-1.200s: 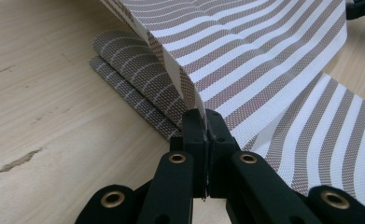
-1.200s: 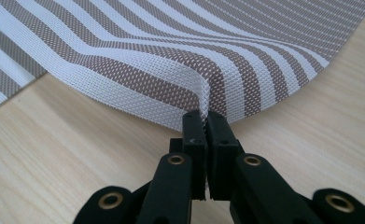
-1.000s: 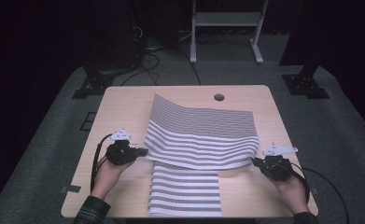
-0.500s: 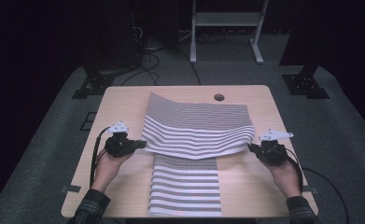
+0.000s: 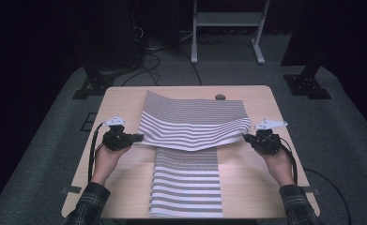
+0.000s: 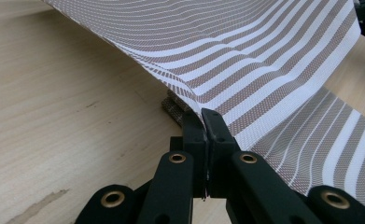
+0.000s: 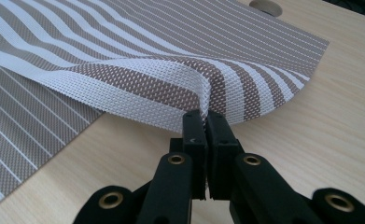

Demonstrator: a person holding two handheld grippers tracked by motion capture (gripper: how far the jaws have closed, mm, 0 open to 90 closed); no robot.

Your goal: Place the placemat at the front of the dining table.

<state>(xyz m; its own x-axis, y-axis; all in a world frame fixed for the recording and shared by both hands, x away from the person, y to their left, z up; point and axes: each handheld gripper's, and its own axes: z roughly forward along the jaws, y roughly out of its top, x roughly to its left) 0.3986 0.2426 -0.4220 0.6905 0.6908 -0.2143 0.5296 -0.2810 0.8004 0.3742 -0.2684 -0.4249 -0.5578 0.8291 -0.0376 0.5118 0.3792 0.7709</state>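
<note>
— Dark room, grey carpet, and a pale wooden surface (image 5: 125, 101) in the middle of it. What lies on it?

— Two woven placemats with brown and white stripes. The upper striped woven mat (image 5: 193, 119) lies crosswise over the far half, and its near edge is lifted off the lower striped mat (image 5: 186, 183), which runs lengthwise toward the person.

— Who has hold of it?

— Both tools. The left gripper (image 5: 136, 138) has its jaws pressed together on the near left corner; the right gripper (image 5: 247, 138) is pinched the same way on the near right corner. In the gripper views the black jaws meet with only the mat's edge between them.

— So which step is this?

— I'd judge a fold, or a carry away from the person, with the near edge raised and the far edge resting by the round hole (image 5: 220, 97).

— And next?

— Probably both hands travelling together at one height, keeping the edge taut so that it doesn't sag in the middle.
</note>
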